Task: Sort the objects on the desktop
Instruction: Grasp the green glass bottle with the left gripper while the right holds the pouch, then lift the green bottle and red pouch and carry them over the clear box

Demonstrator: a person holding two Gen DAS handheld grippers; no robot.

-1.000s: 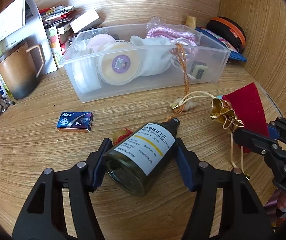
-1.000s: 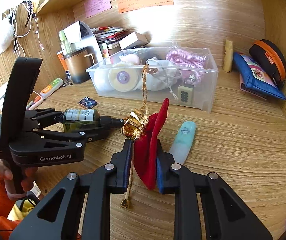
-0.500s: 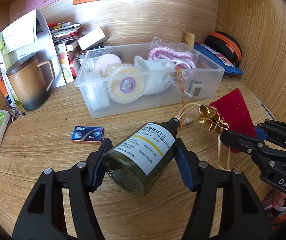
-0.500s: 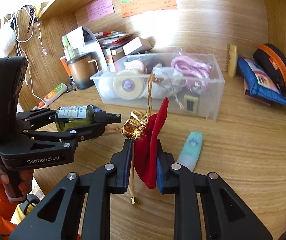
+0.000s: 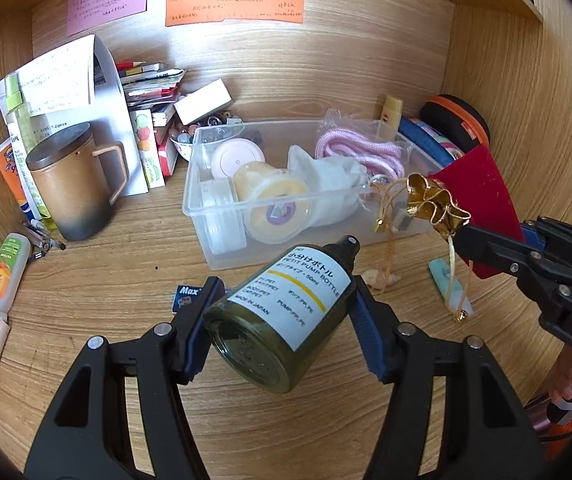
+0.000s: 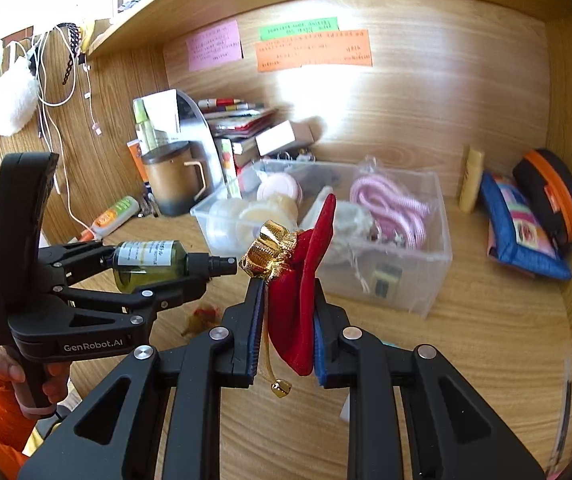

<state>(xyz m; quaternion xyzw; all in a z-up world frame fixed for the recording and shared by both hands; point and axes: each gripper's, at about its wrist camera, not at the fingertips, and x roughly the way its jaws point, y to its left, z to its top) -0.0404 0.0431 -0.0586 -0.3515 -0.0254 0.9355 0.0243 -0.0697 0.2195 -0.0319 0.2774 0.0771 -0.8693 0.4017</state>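
My left gripper (image 5: 284, 304) is shut on a dark green pump bottle (image 5: 286, 312) with a white label, held tilted above the desk, nozzle pointing toward the clear plastic bin (image 5: 222, 256). The right wrist view shows the same left gripper (image 6: 154, 270) and bottle (image 6: 142, 260) at left. My right gripper (image 6: 287, 296) is shut on a red velvet pouch (image 6: 305, 264) with a gold frill and a dangling gold cord. In the left wrist view, the right gripper (image 5: 493, 236) holds the pouch (image 5: 477, 188) in the air just right of the bin.
The bin (image 6: 425, 280) holds round tubs, white cloth and pink cord. A brown mug (image 5: 74, 192) and books stand back left. A blue Max box (image 5: 186, 296), a shell (image 5: 381, 278) and a pale teal tube (image 5: 445, 284) lie on the desk. A blue pouch (image 6: 521, 232) and an orange-black case (image 6: 549, 196) sit at right.
Both grippers have risen with their loads and tipped up, so more of the back wall shows. The pouch's cord has lifted clear of the desk. Neither grip has changed.
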